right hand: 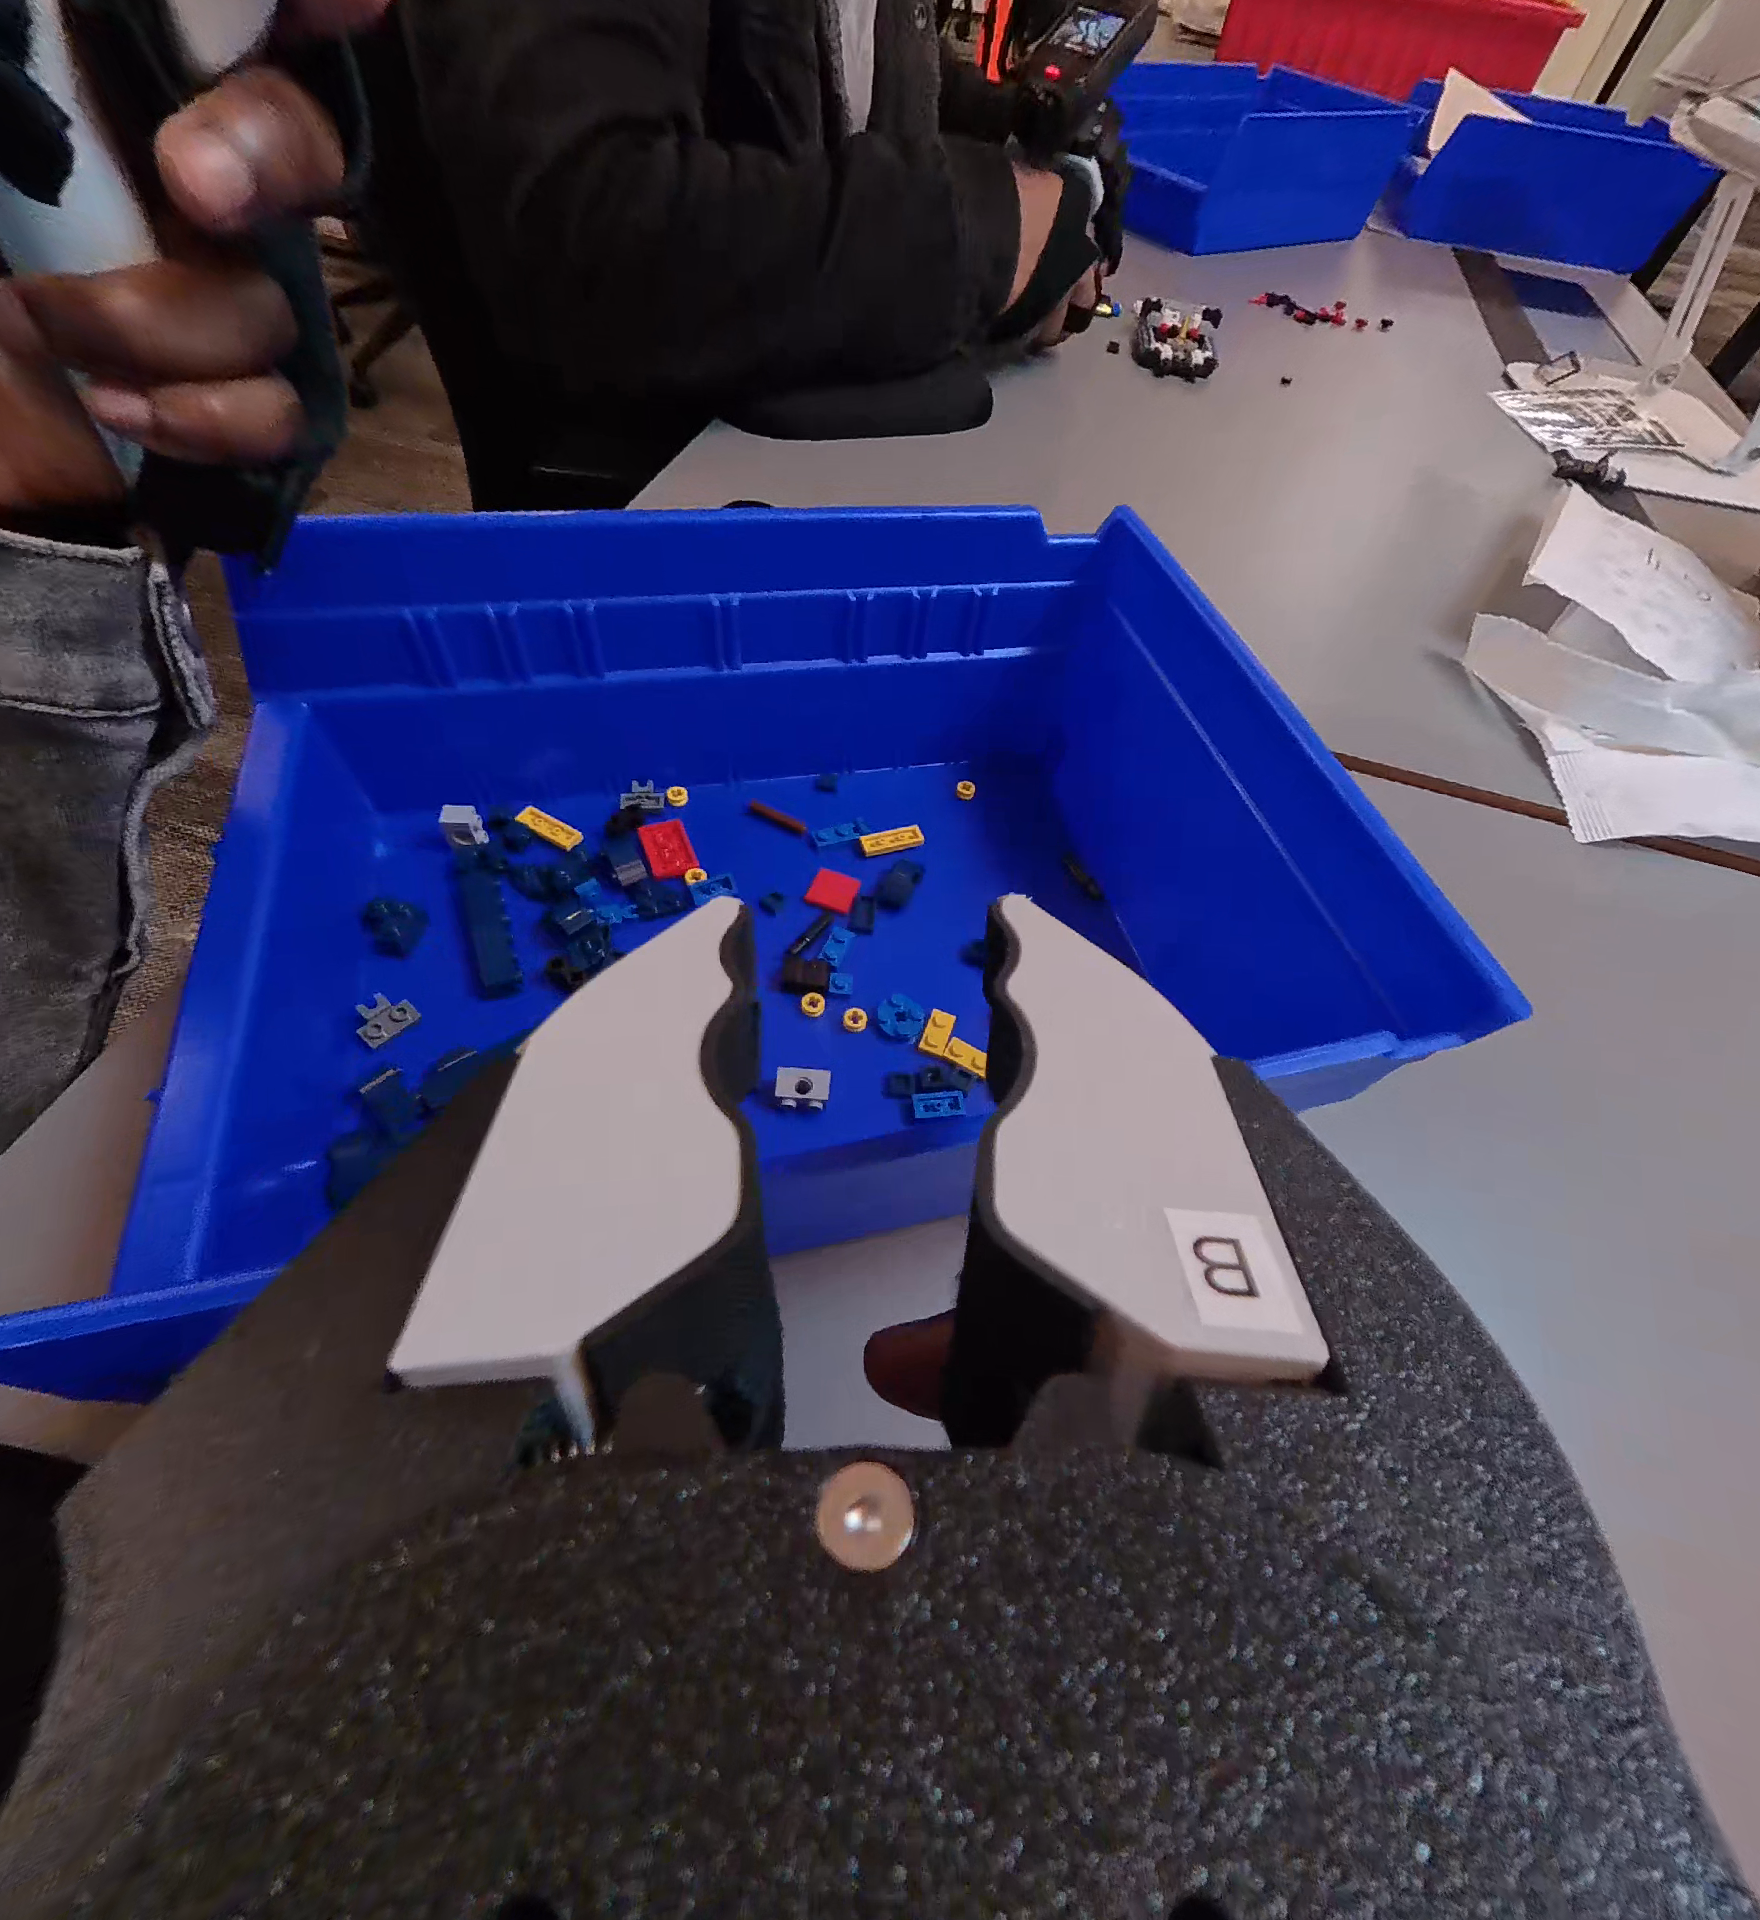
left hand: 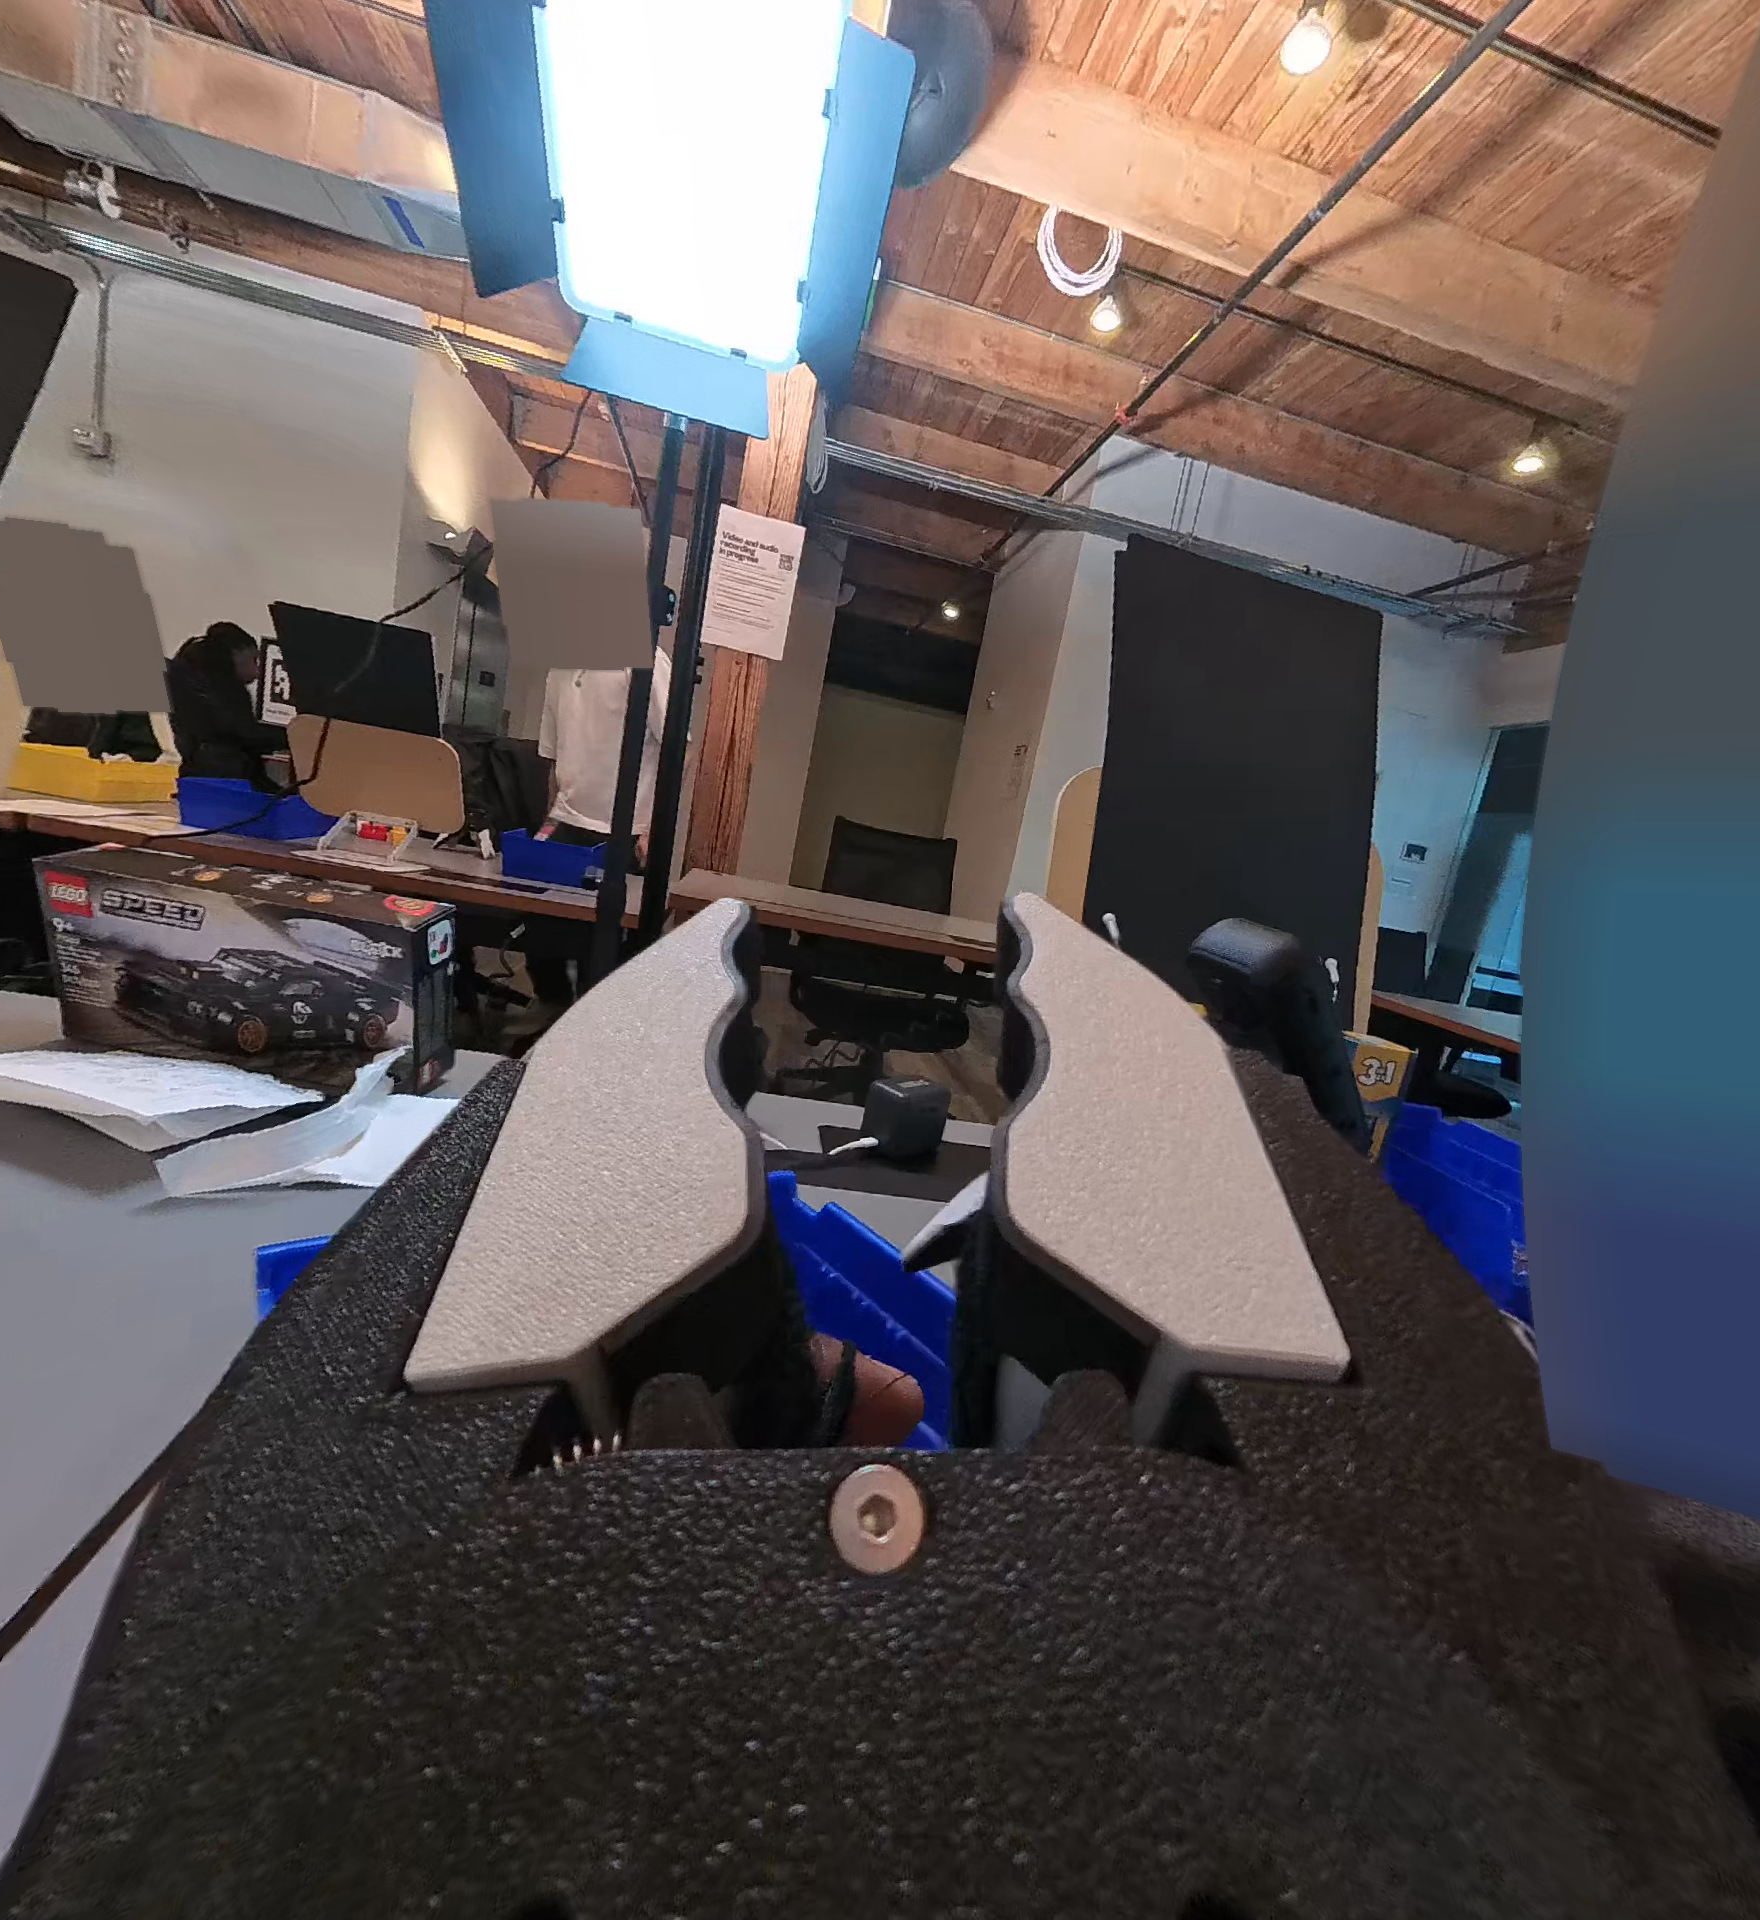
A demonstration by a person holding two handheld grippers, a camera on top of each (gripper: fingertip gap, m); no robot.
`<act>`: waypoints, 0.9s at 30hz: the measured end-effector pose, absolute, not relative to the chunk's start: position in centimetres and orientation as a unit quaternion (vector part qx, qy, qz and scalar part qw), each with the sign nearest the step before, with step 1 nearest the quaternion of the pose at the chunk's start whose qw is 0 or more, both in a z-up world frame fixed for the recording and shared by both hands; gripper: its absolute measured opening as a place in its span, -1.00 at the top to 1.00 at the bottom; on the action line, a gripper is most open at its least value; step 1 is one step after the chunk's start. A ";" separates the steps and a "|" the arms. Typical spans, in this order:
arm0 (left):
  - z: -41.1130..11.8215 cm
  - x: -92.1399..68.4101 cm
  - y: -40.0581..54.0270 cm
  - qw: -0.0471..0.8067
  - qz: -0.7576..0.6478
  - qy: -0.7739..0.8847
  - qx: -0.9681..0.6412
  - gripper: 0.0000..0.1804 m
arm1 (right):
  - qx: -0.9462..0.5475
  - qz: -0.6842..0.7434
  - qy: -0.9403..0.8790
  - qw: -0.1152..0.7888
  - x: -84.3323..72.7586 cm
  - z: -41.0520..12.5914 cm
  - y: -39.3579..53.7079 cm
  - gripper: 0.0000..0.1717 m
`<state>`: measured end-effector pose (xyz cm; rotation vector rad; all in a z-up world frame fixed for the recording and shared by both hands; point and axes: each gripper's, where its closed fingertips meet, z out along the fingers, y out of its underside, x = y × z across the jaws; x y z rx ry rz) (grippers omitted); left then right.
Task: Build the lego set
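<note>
Both grippers gape empty: right gripper (right hand: 865, 935) over brick-strewn blue bin (right hand: 1271, 790), left gripper (left hand: 871, 935) facing a studio lamp (left hand: 689, 177)

Right wrist view: the right gripper (right hand: 868, 935) hangs above a bin (right hand: 1271, 831) on a table (right hand: 1478, 1351), jaws apart with nothing between them. Loose toy bricks (right hand: 647, 883) lie inside the bin, mostly toward 10 o'clock of the fingertips, some directly beneath. At 2 o'clock, papers (right hand: 1665, 727) lie on the table. At 1 o'clock, farther back, a small brick model (right hand: 1177, 338) sits before more bins (right hand: 1260, 177). A seated person (right hand: 699, 208) is behind the bin at 12 o'clock.

Left wrist view: the left gripper (left hand: 871, 966) points upward, jaws apart; a boxed set (left hand: 242, 966) lies at 9 o'clock, a lamp (left hand: 689, 177) at 12.
</note>
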<state>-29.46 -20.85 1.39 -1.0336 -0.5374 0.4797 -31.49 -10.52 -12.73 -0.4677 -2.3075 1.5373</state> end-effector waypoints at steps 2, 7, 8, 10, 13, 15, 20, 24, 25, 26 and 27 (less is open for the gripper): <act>1.3 -29.8 -21.6 0.804 0.239 -0.260 -0.478 0.52 | -0.161 0.539 -0.811 0.158 -31.3 -12.7 -10.4 0.56; 1.2 -30.1 -23.3 0.812 0.241 -0.274 -0.455 0.53 | -0.157 0.540 -0.811 0.161 -31.3 -12.3 -9.2 0.68; 1.3 -30.1 -23.6 0.817 0.237 -0.274 -0.448 0.53 | -0.151 0.539 -0.814 0.155 -31.0 -12.2 -9.1 0.68; 1.3 -30.0 -24.0 0.825 0.227 -0.274 -0.440 0.54 | -0.117 0.527 -0.832 0.128 -29.5 -12.0 -9.4 0.67; 1.4 -29.8 -25.2 0.832 0.227 -0.275 -0.424 0.54 | -0.022 0.484 -0.870 0.089 -26.9 -10.6 -11.7 0.71; 1.5 -29.8 -26.3 0.839 0.233 -0.279 -0.406 0.55 | 0.059 0.413 -0.907 0.056 -26.4 -10.7 -14.0 0.77; 1.5 -29.5 -28.5 0.846 0.244 -0.282 -0.381 0.56 | 0.199 0.207 -0.957 -0.033 -28.6 -17.0 -17.9 0.91; 1.2 -29.5 -30.8 0.850 0.258 -0.292 -0.354 0.57 | 0.230 0.146 -0.961 -0.042 -30.4 -21.2 -18.8 0.87; 1.2 -29.5 -31.1 0.853 0.257 -0.290 -0.349 0.57 | 0.233 0.154 -0.959 -0.046 -30.4 -21.7 -19.2 0.87; 1.2 -29.4 -31.3 0.856 0.254 -0.288 -0.346 0.57 | 0.236 0.154 -0.958 -0.047 -30.5 -22.1 -19.4 0.87; 1.1 -29.4 -31.5 0.857 0.253 -0.287 -0.345 0.57 | 0.240 0.145 -0.959 -0.045 -30.7 -22.5 -19.3 0.87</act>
